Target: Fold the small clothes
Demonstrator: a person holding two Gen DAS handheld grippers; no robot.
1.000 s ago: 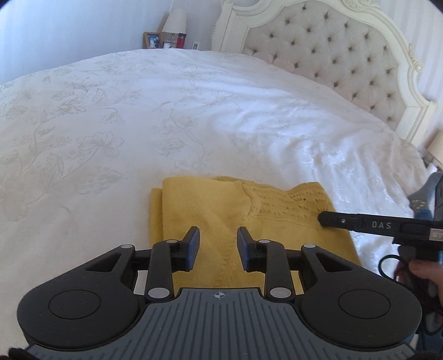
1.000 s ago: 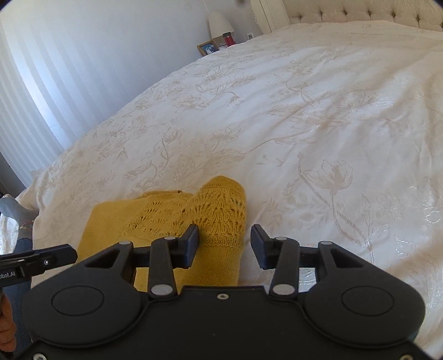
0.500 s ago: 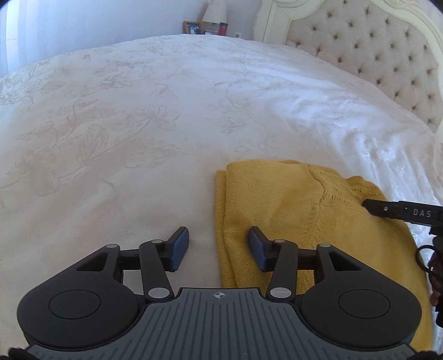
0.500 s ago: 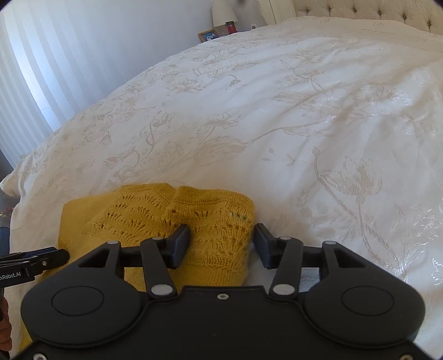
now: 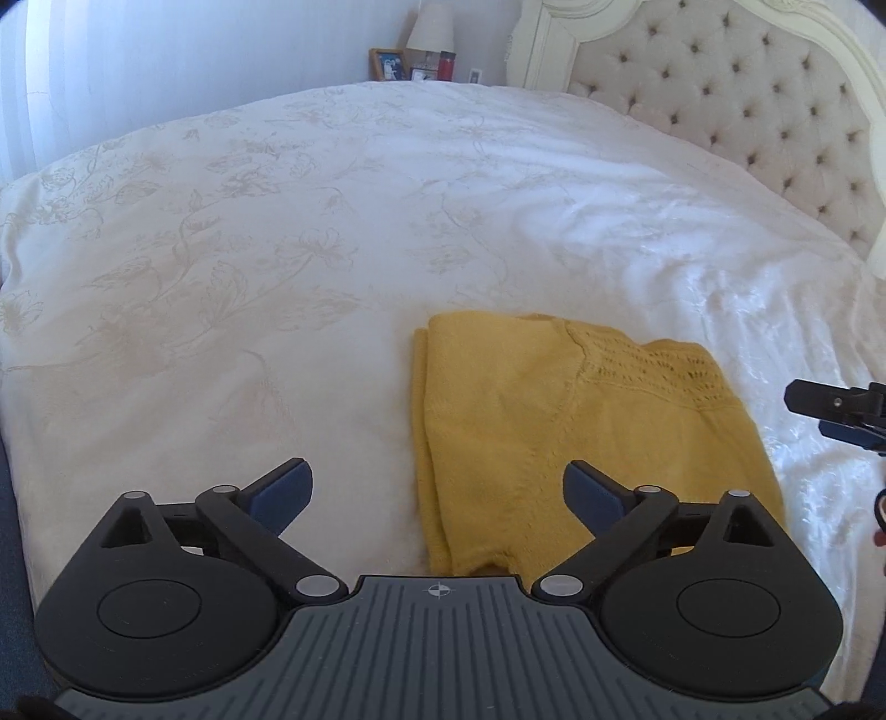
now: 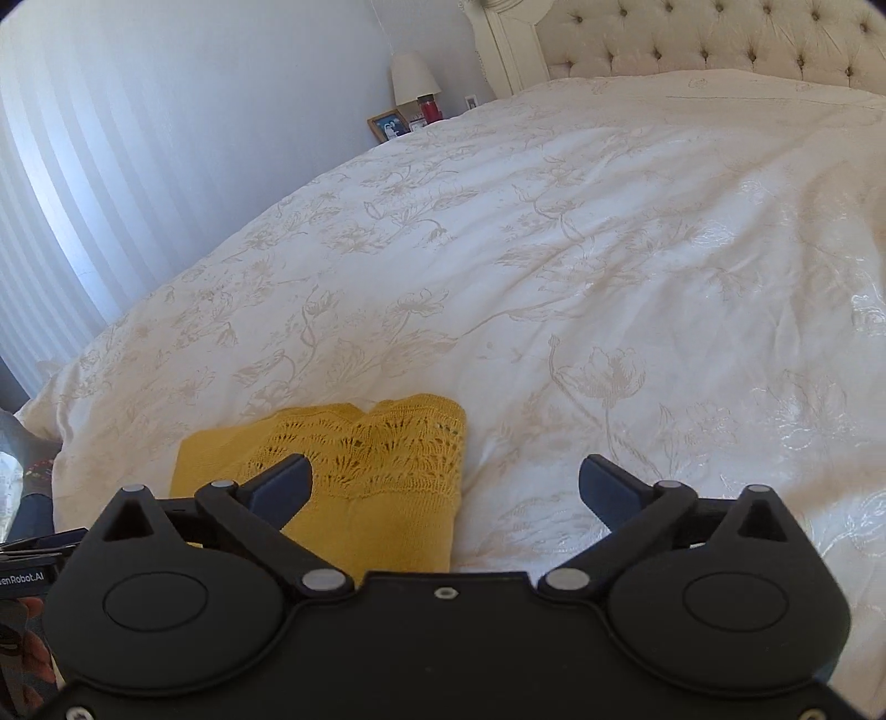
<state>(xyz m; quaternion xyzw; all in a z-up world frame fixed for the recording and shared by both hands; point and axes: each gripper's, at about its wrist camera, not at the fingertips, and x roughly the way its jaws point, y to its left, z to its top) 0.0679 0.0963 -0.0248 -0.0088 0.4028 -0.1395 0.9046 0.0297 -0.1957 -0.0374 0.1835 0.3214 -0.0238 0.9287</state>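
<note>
A yellow knit garment [image 5: 576, 432] lies folded into a flat rectangle near the front edge of the bed, its lace-patterned part on top at the right. It also shows in the right wrist view [image 6: 354, 476]. My left gripper [image 5: 437, 493] is open wide and empty, held above the garment's left front corner. My right gripper [image 6: 446, 487] is open wide and empty, over the garment's right edge. The right gripper's fingertips [image 5: 830, 410] show at the far right of the left wrist view.
The white bedspread [image 5: 332, 232] with a pale flower pattern covers the whole bed. A tufted cream headboard [image 5: 747, 94] stands at the back right. A nightstand with a lamp [image 5: 432, 27], a photo frame and a red jar stands beyond the bed.
Both grippers have opened wider and pulled back from the garment. The left gripper drifted left of the garment. The garment lies flat, released.
</note>
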